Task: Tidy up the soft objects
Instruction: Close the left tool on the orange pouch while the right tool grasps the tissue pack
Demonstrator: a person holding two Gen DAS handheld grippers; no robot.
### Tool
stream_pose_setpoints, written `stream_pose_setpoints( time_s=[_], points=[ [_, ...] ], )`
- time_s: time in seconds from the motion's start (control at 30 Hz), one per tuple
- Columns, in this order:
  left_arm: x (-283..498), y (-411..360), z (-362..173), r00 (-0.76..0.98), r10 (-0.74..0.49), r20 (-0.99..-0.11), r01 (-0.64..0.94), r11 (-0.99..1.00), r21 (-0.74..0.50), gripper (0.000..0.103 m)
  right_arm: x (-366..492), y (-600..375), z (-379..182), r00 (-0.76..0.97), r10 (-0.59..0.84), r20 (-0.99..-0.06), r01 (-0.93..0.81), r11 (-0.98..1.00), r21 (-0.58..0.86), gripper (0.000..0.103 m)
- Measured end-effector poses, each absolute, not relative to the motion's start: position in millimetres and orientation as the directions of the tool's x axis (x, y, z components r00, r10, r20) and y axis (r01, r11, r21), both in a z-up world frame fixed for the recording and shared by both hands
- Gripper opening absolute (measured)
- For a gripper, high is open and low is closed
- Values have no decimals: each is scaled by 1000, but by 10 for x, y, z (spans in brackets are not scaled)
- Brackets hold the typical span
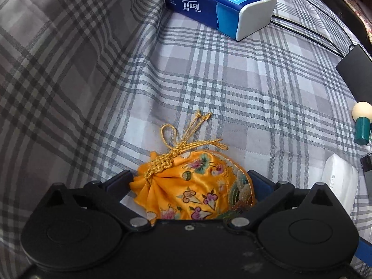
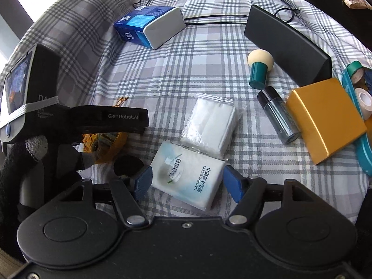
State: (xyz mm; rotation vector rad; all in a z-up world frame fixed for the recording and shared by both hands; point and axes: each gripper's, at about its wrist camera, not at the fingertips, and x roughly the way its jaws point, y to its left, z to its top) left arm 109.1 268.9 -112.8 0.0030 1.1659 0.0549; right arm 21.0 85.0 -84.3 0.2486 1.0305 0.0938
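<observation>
An orange satin drawstring pouch [image 1: 195,186] with gold cord lies on the plaid sheet [image 1: 232,81]. My left gripper [image 1: 190,179] is open, one finger on each side of the pouch. In the right wrist view a white pocket tissue pack [image 2: 186,181] lies between the blue pads [image 2: 144,181] of my right gripper [image 2: 188,181], which is open and close to the pack's ends. The pouch [image 2: 109,146] peeks out under the left tool's black housing [image 2: 93,118], held by a gloved hand [image 2: 34,148].
A blue Tempo tissue pack [image 2: 148,28] lies at the back, and a clear bag of cotton pads [image 2: 209,125] just beyond the tissue pack. To the right are a teal-handled sponge [image 2: 258,67], dark bottle [image 2: 276,114], yellow box [image 2: 325,118], long black box [image 2: 288,44], teal tray [image 2: 362,153] and cable [image 2: 209,18].
</observation>
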Motion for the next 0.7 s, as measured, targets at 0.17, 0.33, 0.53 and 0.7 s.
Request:
stream_pose_setpoints(
  time_s=[0.17,0.33,0.53,0.7],
  points=[
    [1074,2676,-1133,414,43,-909,-16,999,40,103,269,954,-899,523,142,-840,94,970,223,66],
    [1061,2675,-1150,427,47,-903,-11,999,47,103,342,995,-946,522,111,-846,142,966,215,68],
    [1082,2675,-1152,415,43,-909,-3,999,46,103,359,1076,-972,541,70,-838,150,972,178,74],
    [1091,2676,-1155,416,42,-908,2,999,47,103,415,1121,-1051,535,32,-844,164,976,140,77]
  ],
)
